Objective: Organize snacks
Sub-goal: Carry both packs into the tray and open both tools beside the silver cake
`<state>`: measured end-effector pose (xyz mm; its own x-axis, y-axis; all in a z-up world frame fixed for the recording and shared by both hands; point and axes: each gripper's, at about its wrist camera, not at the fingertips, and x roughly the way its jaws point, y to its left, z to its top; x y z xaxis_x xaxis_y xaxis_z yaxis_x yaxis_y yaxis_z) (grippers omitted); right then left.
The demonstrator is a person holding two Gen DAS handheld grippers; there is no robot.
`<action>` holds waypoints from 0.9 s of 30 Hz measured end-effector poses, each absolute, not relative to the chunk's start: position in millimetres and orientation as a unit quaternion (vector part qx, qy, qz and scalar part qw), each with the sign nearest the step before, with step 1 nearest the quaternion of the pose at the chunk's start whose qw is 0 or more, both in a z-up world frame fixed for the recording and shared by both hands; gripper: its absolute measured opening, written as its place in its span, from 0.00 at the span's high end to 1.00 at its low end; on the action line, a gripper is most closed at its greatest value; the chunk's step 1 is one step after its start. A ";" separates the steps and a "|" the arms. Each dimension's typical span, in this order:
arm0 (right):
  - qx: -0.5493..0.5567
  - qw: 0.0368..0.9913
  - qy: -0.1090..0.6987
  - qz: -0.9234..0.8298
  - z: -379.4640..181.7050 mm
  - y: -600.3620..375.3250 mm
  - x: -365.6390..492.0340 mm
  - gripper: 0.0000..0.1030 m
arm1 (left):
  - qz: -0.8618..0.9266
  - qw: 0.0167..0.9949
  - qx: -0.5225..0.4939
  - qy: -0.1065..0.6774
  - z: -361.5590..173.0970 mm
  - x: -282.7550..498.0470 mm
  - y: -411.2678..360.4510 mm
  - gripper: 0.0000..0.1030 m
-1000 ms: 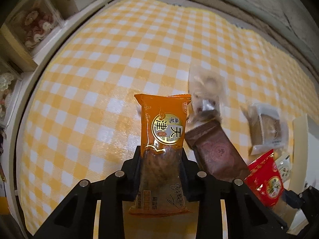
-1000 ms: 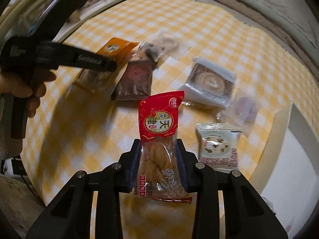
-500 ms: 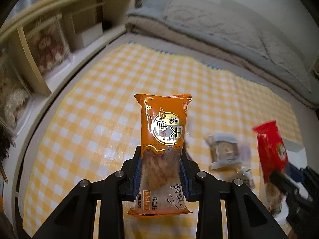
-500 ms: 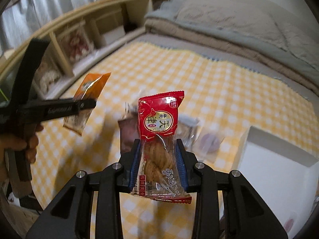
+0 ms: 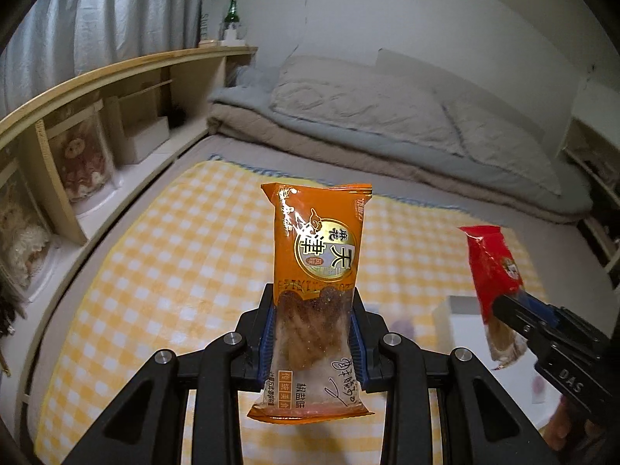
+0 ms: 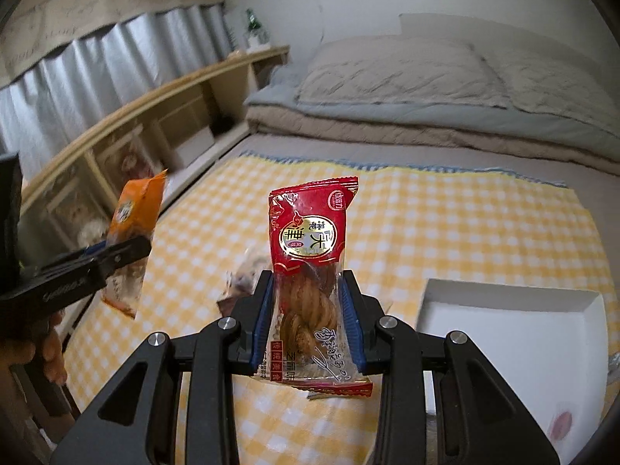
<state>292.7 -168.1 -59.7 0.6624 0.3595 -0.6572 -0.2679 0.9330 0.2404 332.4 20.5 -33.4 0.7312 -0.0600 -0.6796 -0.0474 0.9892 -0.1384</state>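
My left gripper (image 5: 313,333) is shut on an orange snack packet (image 5: 319,255) that stands upright between the blue pads, high above the yellow checked cloth (image 5: 155,271). My right gripper (image 6: 308,321) is shut on a red snack packet (image 6: 310,240) holding a twisted pastry. The left wrist view shows the red packet (image 5: 494,267) at the right in the other gripper's fingers. In the right wrist view the orange packet (image 6: 133,217) hangs at the left. A white box (image 6: 511,333) lies open on the cloth at the lower right. Blurred loose snacks (image 6: 242,279) lie behind the right fingers.
A wooden shelf unit (image 5: 89,124) with bagged items runs along the left edge. Folded grey and beige bedding (image 5: 387,128) lies beyond the cloth's far end. A green bottle (image 5: 231,13) stands on the shelf top by the curtains. A hand (image 6: 42,352) grips the left tool.
Both grippers have risen and tilted up with their packets; the views now show the bedding and wall instead of the cloth from above. The loose snacks have dropped low in view.
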 end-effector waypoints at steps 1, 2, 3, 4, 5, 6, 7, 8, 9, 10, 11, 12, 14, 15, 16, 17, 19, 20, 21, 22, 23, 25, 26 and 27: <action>0.062 0.912 0.368 0.169 -57.2 -171.0 291.5 0.67 | -0.009 0.928 -0.075 0.366 -31.8 329.5 17.3 0.69; 0.062 0.916 0.362 0.164 -52.0 -177.3 288.5 0.67 | -0.016 0.928 -0.075 0.365 -31.4 326.8 11.8 0.69; 0.061 0.918 0.359 0.161 -49.4 -180.9 286.9 0.67 | -0.021 0.928 -0.073 0.364 -32.0 325.3 7.2 0.69; 0.059 0.919 0.356 0.158 -47.3 -184.6 285.0 0.67 | -0.025 0.928 -0.073 0.364 -31.5 326.5 4.7 0.69; 0.057 0.921 0.352 0.154 -44.9 -189.0 282.7 0.67 | -0.030 0.928 -0.073 0.364 -31.7 324.8 -1.4 0.69; 0.056 0.923 0.350 0.149 -42.8 -194.7 280.5 0.67 | -0.035 0.927 -0.073 0.365 -30.4 325.4 -5.5 0.69; 0.056 0.924 0.349 0.144 -41.6 -199.4 279.1 0.67 | -0.041 0.927 -0.074 0.366 -30.3 325.7 -10.5 0.69; 0.057 0.925 0.348 0.139 -40.4 -204.7 277.1 0.67 | -0.046 0.926 -0.074 0.367 -30.4 326.3 -16.0 0.69; 0.060 0.926 0.348 0.132 -39.5 -211.3 274.8 0.67 | -0.052 0.925 -0.073 0.368 -31.0 325.6 -21.9 0.69; 0.062 0.927 0.348 0.126 -38.9 -217.4 273.6 0.67 | -0.057 0.925 -0.073 0.370 -30.7 327.1 -28.2 0.69; 0.069 0.927 0.349 0.120 -38.6 -227.1 271.3 0.67 | -0.063 0.923 -0.073 0.371 -31.8 325.8 -35.1 0.69; 0.073 0.927 0.349 0.115 -38.2 -234.3 269.6 0.67 | -0.067 0.923 -0.072 0.373 -31.9 325.7 -41.4 0.69; 0.076 0.929 0.349 0.100 -37.3 -250.1 266.0 0.67 | -0.078 0.920 -0.071 0.377 -32.5 324.7 -55.5 0.69; 0.078 0.929 0.349 0.094 -37.0 -256.5 264.3 0.67 | -0.084 0.919 -0.070 0.380 -33.8 324.3 -63.3 0.68; 0.082 0.929 0.350 0.086 -36.8 -264.7 262.2 0.67 | -0.089 0.917 -0.070 0.383 -35.2 325.9 -70.7 0.68; 0.086 0.929 0.352 0.080 -37.3 -272.1 260.8 0.67 | -0.094 0.915 -0.070 0.386 -35.8 327.5 -79.0 0.68; 0.092 0.928 0.355 0.069 -38.5 -284.8 257.7 0.67 | -0.106 0.909 -0.074 0.396 -38.9 327.2 -94.9 0.68; 0.094 0.927 0.358 0.060 -39.5 -294.0 255.3 0.67 | -0.114 0.904 -0.080 0.404 -42.1 326.4 -102.6 0.68; 0.097 0.926 0.360 0.055 -40.3 -299.8 253.7 0.67 | -0.119 0.900 -0.085 0.410 -44.0 329.7 -109.7 0.68; 0.100 0.925 0.364 0.048 -41.8 -307.2 251.5 0.67 | -0.125 0.895 -0.092 0.418 -47.0 332.7 -116.6 0.68; 0.101 0.923 0.368 0.042 -43.0 -312.7 249.6 0.67 | -0.131 0.889 -0.098 0.427 -50.2 334.9 -123.9 0.68; 0.103 0.920 0.376 0.033 -46.3 -322.1 245.9 0.67 | -0.144 0.877 -0.106 0.446 -58.2 337.5 -138.5 0.68; 0.105 0.917 0.383 0.028 -49.4 -327.7 243.7 0.67 | -0.150 0.871 -0.109 0.454 -62.3 338.2 -144.8 0.68; 0.107 0.915 0.387 0.025 -51.6 -332.2 242.0 0.67 | -0.155 0.866 -0.111 0.462 -66.7 338.5 -151.4 0.68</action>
<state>242.0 -332.2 -51.6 0.6986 0.1288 -0.7038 0.0362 0.9760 0.2146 338.5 -151.4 -66.7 0.5242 -0.3718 -0.7661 0.1656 0.9270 -0.3366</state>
